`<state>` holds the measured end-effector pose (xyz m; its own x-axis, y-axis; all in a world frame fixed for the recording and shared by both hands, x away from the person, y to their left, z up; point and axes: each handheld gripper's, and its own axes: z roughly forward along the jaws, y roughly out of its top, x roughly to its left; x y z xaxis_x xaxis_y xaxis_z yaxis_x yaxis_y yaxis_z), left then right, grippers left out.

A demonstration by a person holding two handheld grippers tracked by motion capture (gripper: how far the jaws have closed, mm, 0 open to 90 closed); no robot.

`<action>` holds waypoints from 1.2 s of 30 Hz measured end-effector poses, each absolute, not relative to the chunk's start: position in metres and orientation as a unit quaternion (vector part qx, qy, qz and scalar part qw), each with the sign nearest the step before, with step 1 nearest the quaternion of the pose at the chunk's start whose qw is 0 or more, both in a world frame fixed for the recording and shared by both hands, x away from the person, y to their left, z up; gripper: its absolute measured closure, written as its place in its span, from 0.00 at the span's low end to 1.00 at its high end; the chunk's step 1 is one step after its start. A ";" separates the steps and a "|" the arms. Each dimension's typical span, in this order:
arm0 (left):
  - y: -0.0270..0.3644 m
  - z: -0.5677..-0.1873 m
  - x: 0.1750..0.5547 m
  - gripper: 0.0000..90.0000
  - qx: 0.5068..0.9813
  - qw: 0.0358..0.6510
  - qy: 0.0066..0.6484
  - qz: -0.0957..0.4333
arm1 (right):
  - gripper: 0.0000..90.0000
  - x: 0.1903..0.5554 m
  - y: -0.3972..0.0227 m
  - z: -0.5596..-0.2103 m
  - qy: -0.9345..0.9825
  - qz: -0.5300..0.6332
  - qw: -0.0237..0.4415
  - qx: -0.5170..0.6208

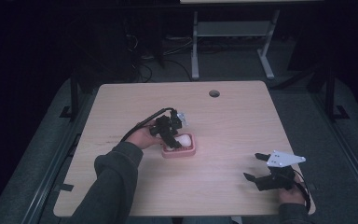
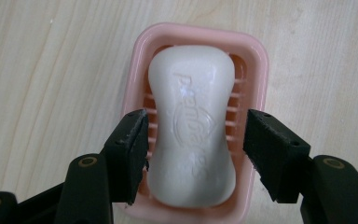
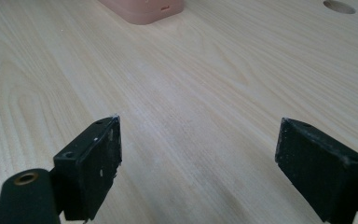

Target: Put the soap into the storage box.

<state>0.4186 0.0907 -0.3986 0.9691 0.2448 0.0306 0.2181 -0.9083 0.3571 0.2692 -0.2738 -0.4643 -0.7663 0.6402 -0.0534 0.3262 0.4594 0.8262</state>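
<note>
While my left gripper hangs right over the soap, its jaws stand wide on either side of the bar's waist, and I cannot tell for certain whether either pad is pressing; there is a clear gap on the right side and barely any on the left. The white bar lies flat in the pink soap dish, lengthwise from 12 to 6 o'clock in the left gripper view, resting on the dish's ribs. From the high view, the dish sits near the middle of the table, slightly toward 7 o'clock from centre, with my left hand coming in from 8 o'clock.

My right gripper is well apart, down at 4 o'clock near the table's front edge, jaws spread wide with nothing between them, pointing across bare wood toward the dish.

I judge the approach done and the alignment good. What is left, as I read it: squeeze the jaws onto the bar and lift it out. The soap looks slick, so I would expect slipping unless the grip is firm and centred.
</note>
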 end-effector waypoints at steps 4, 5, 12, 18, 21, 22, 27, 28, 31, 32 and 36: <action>0.100 -0.395 0.414 0.43 0.974 0.184 0.125 0.042 | 0.15 0.269 -0.272 -0.465 0.837 0.426 0.182 0.290; 0.102 -0.395 0.413 0.43 0.973 0.185 0.129 0.042 | 0.15 0.269 -0.272 -0.465 0.837 0.427 0.181 0.291; 0.115 -0.392 0.404 0.41 0.969 0.198 0.136 0.047 | 0.15 0.269 -0.271 -0.465 0.840 0.421 0.182 0.289; 0.118 -0.389 0.397 0.40 0.970 0.198 0.133 0.053 | 0.15 0.268 -0.272 -0.464 0.839 0.422 0.183 0.292; 0.121 -0.389 0.395 0.39 0.968 0.203 0.138 0.054 | 0.15 0.268 -0.272 -0.465 0.839 0.419 0.183 0.293; 0.122 -0.389 0.394 0.38 0.967 0.205 0.140 0.052 | 0.15 0.268 -0.272 -0.465 0.840 0.419 0.182 0.293; 0.127 -0.387 0.390 0.37 0.967 0.205 0.140 0.054 | 0.15 0.268 -0.272 -0.465 0.841 0.416 0.184 0.294; 0.129 -0.387 0.389 0.37 0.966 0.205 0.144 0.057 | 0.15 0.268 -0.272 -0.465 0.840 0.416 0.184 0.295; 0.132 -0.385 0.384 0.36 0.967 0.206 0.140 0.061 | 0.15 0.268 -0.272 -0.465 0.841 0.414 0.185 0.295; 0.133 -0.386 0.383 0.36 0.966 0.208 0.141 0.061 | 0.15 0.268 -0.272 -0.465 0.841 0.414 0.186 0.296; 0.137 -0.387 0.379 0.36 0.965 0.210 0.147 0.056 | 0.15 0.267 -0.272 -0.465 0.841 0.413 0.186 0.296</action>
